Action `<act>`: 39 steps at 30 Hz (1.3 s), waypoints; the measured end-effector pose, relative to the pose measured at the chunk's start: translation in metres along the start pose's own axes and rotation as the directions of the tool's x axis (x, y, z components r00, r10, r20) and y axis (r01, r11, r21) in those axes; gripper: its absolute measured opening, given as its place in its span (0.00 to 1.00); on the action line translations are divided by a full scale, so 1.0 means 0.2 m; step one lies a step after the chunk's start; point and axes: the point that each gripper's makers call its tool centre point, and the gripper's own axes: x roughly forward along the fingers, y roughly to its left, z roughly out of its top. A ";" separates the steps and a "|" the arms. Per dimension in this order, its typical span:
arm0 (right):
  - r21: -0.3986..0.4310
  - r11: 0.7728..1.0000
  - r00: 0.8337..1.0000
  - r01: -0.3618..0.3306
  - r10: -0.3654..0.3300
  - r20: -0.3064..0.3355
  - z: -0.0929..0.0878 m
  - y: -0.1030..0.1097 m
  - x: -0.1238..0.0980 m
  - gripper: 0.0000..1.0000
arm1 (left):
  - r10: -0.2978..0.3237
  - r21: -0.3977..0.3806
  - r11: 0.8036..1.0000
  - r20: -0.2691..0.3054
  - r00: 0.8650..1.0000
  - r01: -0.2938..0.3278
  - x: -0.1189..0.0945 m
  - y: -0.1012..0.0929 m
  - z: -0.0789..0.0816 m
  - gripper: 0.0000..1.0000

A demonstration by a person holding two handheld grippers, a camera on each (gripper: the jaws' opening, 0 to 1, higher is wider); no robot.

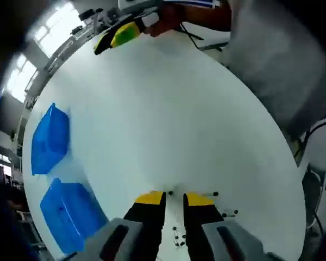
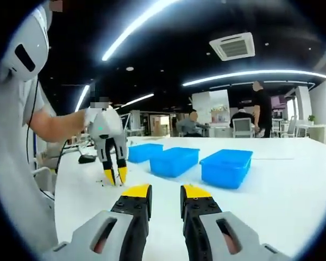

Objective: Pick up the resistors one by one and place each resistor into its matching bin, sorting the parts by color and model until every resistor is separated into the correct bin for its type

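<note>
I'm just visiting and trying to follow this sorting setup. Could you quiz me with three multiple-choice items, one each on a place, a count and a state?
1. Where do the resistors lie?
A. in a bin
B. on the white table, by the left gripper
C. on a chair

2. How many blue bins show in the right gripper view?
A. one
B. three
C. five

3. The right gripper is:
A. open, empty
B. shut on a resistor
C. holding a bin

Answers:
1 B, small parts beside its fingers.
2 B, three in a row.
3 A, bare gap.

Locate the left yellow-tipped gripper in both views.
Left gripper view: left yellow-tipped gripper rises from bottom centre, over the white table.
Right gripper view: left of centre, tips pointing down at the table.
Shared landmark: the blue plastic bins.
</note>
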 end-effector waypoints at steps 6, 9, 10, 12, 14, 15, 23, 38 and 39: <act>0.000 1.000 1.000 0.001 -0.001 -0.016 -0.02 0.00 -0.02 0.23 | -0.041 0.026 0.999 -0.019 0.999 0.042 0.02 0.01 0.00 0.13; 0.001 1.000 1.000 -0.003 0.003 -0.020 -0.03 0.01 -0.02 0.23 | -0.105 -0.052 0.993 0.026 0.994 0.106 0.02 -0.01 0.01 0.05; 0.000 1.000 1.000 -0.005 0.005 -0.022 -0.03 0.01 -0.02 0.23 | -0.119 -0.077 0.990 0.051 0.992 0.122 0.03 -0.01 0.01 0.04; -0.006 1.000 1.000 -0.008 0.008 -0.023 -0.03 0.03 -0.02 0.23 | -0.124 -0.109 0.985 0.116 0.986 0.136 0.03 0.00 0.01 0.04; -0.001 1.000 1.000 -0.013 0.013 -0.014 -0.03 0.05 -0.03 0.23 | -0.101 -0.179 0.975 0.181 0.978 0.134 0.03 0.02 0.02 0.04; 0.006 1.000 1.000 -0.015 0.015 -0.008 -0.03 0.05 -0.03 0.23 | -0.089 -0.209 0.969 0.201 0.976 0.131 0.03 0.03 0.01 0.04; 0.015 1.000 1.000 -0.015 0.015 -0.010 -0.05 0.05 -0.09 0.22 | 0.133 -0.363 0.925 0.581 0.803 0.109 -0.14 0.25 0.34 0.04; 0.042 0.992 0.993 0.115 -0.113 -0.045 -0.13 -0.06 -0.34 0.22 | 0.727 -0.809 0.588 0.532 0.434 0.006 -0.33 1.11 0.61 0.04; 0.043 0.993 0.993 0.114 -0.112 -0.040 -0.12 -0.06 -0.35 0.22 | 0.762 -0.841 0.541 0.482 0.433 -0.016 -0.33 1.17 0.58 0.04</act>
